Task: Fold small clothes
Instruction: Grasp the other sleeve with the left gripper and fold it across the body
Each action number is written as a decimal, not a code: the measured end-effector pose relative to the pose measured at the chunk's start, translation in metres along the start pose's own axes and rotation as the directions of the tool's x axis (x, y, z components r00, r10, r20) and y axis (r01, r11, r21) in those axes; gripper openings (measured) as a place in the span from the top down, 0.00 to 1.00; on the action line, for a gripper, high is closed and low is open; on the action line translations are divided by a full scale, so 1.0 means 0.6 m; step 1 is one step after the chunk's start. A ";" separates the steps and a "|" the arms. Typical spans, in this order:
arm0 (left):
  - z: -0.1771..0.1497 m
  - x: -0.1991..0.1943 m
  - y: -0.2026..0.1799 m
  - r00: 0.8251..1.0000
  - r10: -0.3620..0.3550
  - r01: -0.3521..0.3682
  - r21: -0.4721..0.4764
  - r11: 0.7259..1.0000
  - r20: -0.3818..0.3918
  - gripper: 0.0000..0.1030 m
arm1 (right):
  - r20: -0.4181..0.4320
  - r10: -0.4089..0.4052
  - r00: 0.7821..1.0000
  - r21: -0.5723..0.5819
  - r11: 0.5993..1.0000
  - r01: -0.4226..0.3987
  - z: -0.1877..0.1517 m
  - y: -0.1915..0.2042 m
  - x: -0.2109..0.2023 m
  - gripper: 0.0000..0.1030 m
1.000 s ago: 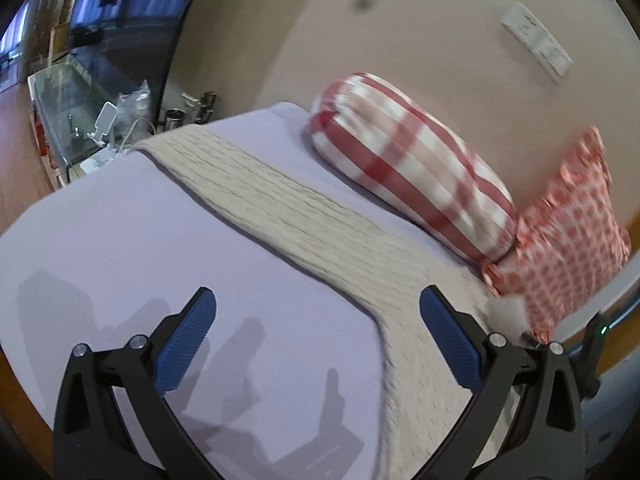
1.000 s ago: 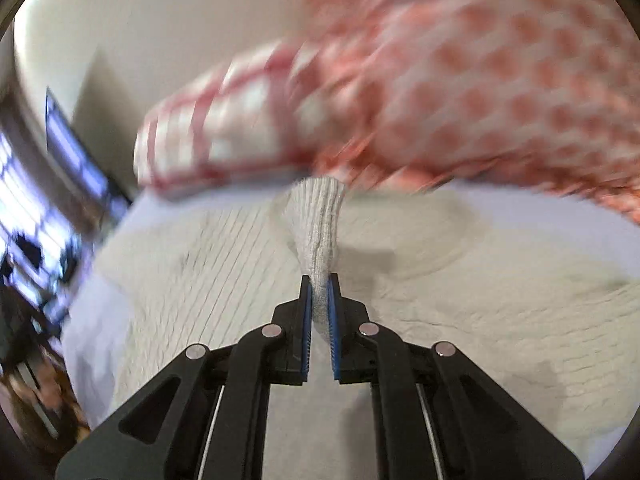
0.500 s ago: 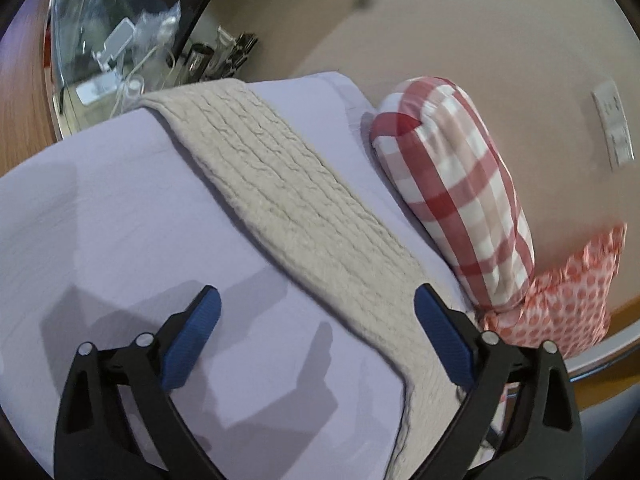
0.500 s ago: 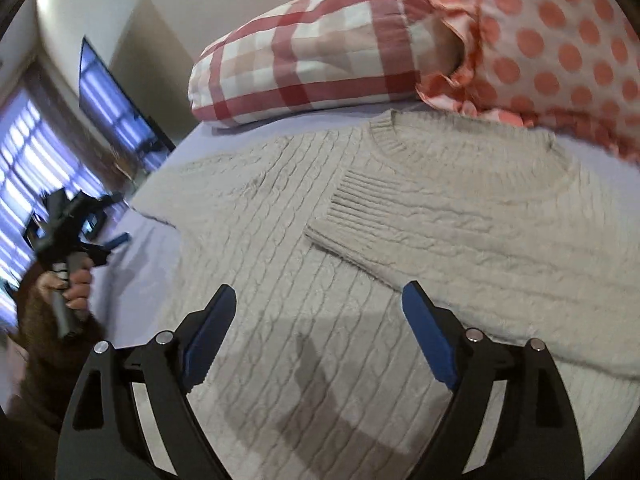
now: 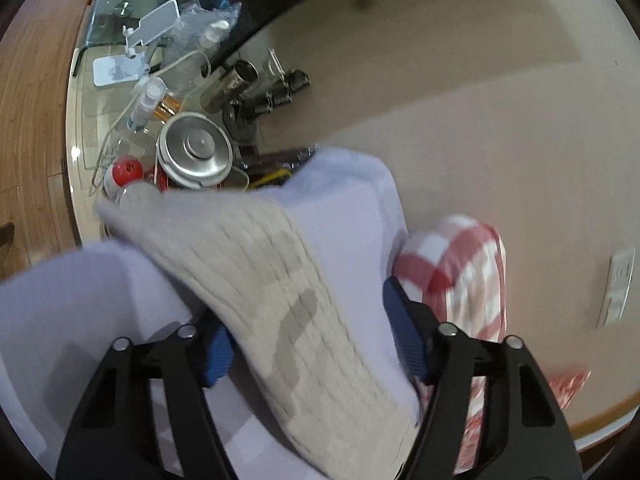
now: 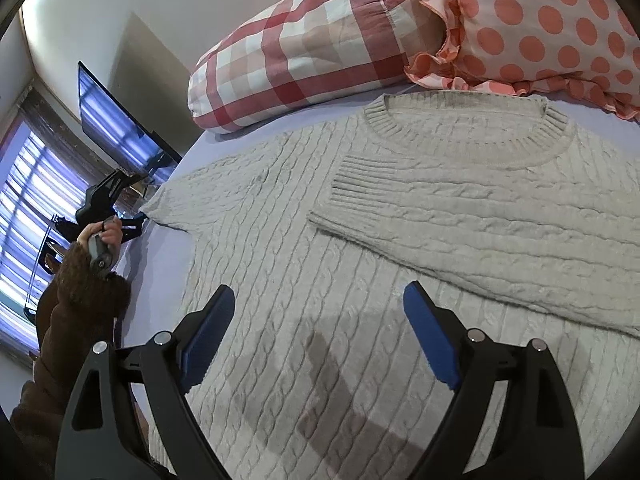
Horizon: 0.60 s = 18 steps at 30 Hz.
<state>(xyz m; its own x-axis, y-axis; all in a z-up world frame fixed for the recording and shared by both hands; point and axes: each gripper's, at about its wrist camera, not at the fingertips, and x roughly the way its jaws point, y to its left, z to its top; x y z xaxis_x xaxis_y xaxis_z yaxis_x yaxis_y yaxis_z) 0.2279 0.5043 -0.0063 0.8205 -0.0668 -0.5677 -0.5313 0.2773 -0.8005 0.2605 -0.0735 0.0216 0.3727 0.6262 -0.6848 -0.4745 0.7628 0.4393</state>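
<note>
Sweater [image 6: 400,216] lies flat on the bed [image 6: 168,224], one sleeve folded across; both hand-held grippers gape wide, gripping nothing.

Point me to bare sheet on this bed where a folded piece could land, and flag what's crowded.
Bare lavender sheet runs left of the cream sweater, between its spread sleeve and the bed edge, where the left gripper works. Another strip lies between that sleeve and the checked pillow. Crowded: the head end, dotted pillow touching the collar; the bedside glass table is cluttered.
</note>
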 end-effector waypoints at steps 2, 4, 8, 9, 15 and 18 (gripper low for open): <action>0.014 0.001 0.004 1.000 0.005 -0.005 -0.016 1.000 0.015 0.41 | 0.006 -0.005 1.000 -0.006 1.000 0.005 0.002 0.001 -0.002 0.14; 0.028 0.003 0.009 0.999 0.006 -0.005 -0.046 0.999 0.036 0.46 | 0.010 -0.007 1.000 -0.010 1.000 0.007 0.003 0.001 -0.003 0.14; 0.048 0.003 0.016 0.996 0.041 -0.035 -0.074 0.997 0.075 0.59 | 0.012 -0.003 1.000 -0.009 1.000 0.003 -0.001 -0.002 -0.013 0.14; 0.051 0.003 0.017 0.993 0.083 -0.076 -0.083 0.994 0.082 0.85 | 0.015 -0.003 1.000 -0.007 1.000 0.003 -0.001 -0.003 -0.017 0.14; 0.000 -0.027 -0.120 0.968 0.168 -0.207 0.213 0.955 0.187 0.94 | 0.126 -0.025 0.992 0.011 1.000 0.024 -0.007 -0.037 -0.100 0.14; -0.083 -0.038 -0.248 0.974 0.109 -0.187 0.434 0.881 0.199 0.94 | 0.195 -0.057 0.979 0.058 0.997 0.047 -0.017 -0.075 -0.148 0.13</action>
<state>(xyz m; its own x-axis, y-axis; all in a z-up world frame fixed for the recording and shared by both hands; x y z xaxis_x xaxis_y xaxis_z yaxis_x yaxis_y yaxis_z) 0.2776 0.4170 0.1161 0.7834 0.1562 -0.6015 -0.5301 0.6731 -0.5157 0.2409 -0.1651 0.0567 0.5477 0.6008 -0.5823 -0.4097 0.7994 0.4394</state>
